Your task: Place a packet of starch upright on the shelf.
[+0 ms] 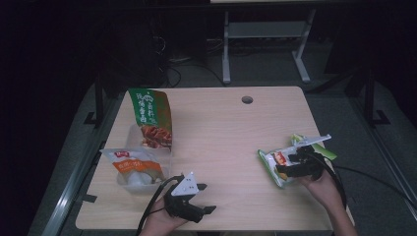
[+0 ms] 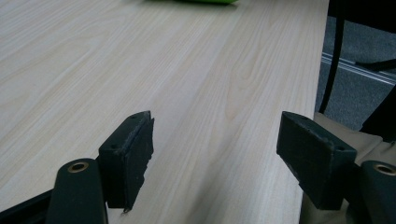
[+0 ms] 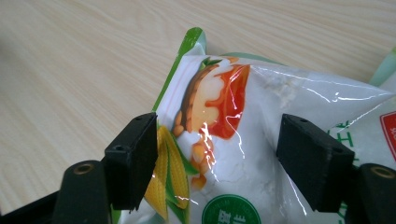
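**Three snack packets, one clear tub, two hand-held tongs**

We count three packets on the wooden table [image 1: 221, 128]. Item one: the corn packet [image 1: 278, 164], white and green with a corn cob printed on it, lying flat near the table's right edge under the right gripper [image 1: 291, 166]. In the right gripper view the packet [image 3: 243, 140] sits between the two black jaws, which stand wide apart; we see no pad pressing on it. Items two and three: a green packet [image 1: 151, 118] standing upright and a white-and-orange packet [image 1: 133, 164] leaning in front of it, both at the left of the table. Both sit in or against one clear tub [image 1: 147, 147]; its walls are hard to make out, so we cannot tell exactly what is inside.

The left gripper [image 1: 206, 197] rests at the near edge, just beside the tub, jaws spread with bare tabletop between them [image 2: 210, 140].

Packet lettering is too small to read. The room beyond is dark.
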{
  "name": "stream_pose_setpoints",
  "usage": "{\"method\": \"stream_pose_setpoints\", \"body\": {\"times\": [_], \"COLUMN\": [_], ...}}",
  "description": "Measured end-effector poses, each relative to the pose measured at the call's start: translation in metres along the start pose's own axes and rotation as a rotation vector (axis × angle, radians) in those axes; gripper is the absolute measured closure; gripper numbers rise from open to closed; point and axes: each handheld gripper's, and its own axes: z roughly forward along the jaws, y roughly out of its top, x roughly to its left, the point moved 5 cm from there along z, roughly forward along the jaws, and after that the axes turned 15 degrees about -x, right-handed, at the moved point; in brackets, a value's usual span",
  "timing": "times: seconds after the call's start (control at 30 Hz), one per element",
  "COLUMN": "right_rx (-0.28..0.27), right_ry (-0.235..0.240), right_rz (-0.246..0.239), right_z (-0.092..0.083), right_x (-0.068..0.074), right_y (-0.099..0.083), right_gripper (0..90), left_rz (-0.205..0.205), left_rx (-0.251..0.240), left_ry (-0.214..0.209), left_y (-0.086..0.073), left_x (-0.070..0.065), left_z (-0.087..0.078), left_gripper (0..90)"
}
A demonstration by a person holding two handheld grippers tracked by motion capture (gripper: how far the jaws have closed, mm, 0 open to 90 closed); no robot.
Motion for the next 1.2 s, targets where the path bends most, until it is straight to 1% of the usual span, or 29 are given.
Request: {"method": "stream_pose_setpoints", "body": {"times": [0.03,0.07,0.23,0.3,0.43,0.8,0.87,0.97,1.07,1.1,1.13,1.17,1.2], "right_rx": [-0.001,-0.007,0.013,0.011,0.014,0.040,0.046,0.054,0.048,0.039,0.036,0.035,0.032], "right_ry": [0.011,0.024,0.069,0.086,0.130,0.219,0.226,0.226,0.210,0.213,0.213,0.206,0.197], "right_rz": [-0.001,-0.013,-0.044,-0.063,-0.094,-0.167,-0.172,-0.178,-0.189,-0.194,-0.182,-0.162,-0.153], "right_z": [0.001,0.002,0.011,0.014,0.022,0.042,0.044,0.045,0.040,0.039,0.036,0.034,0.031], "right_x": [0.003,0.005,0.021,0.026,0.041,0.073,0.077,0.077,0.076,0.075,0.073,0.072,0.069], "right_y": [0.000,0.000,0.003,0.005,0.007,0.015,0.016,0.018,0.019,0.020,0.020,0.020,0.020], "right_gripper": [29.0,29.0,29.1,29.1,29.2,29.1,29.1,28.8,30.8,31.0,30.9,30.9,31.0], "left_rz": [0.002,0.002,0.003,0.003,0.004,0.006,0.006,0.004,0.006,0.005,0.003,0.001,0.000], "left_rx": [0.001,0.001,-0.001,-0.003,-0.005,-0.009,-0.010,-0.010,-0.010,-0.012,-0.012,-0.013,-0.015], "left_ry": [-0.001,-0.001,0.002,0.002,0.002,0.002,0.002,0.003,0.004,0.003,0.005,0.006,0.008], "left_y": [0.000,0.000,0.001,0.001,0.002,0.003,0.003,0.003,0.003,0.003,0.003,0.003,0.004], "left_x": [0.000,0.000,0.000,0.000,0.000,-0.001,-0.001,-0.001,0.000,0.000,0.001,0.001,0.001], "left_z": [0.000,0.000,-0.001,-0.001,-0.002,-0.003,-0.003,-0.004,-0.004,-0.004,-0.005,-0.005,-0.005], "left_gripper": [26.8,26.8,26.7,26.7,26.7,26.8,26.8,26.8,26.8,26.8,26.8,26.8,26.8]}}
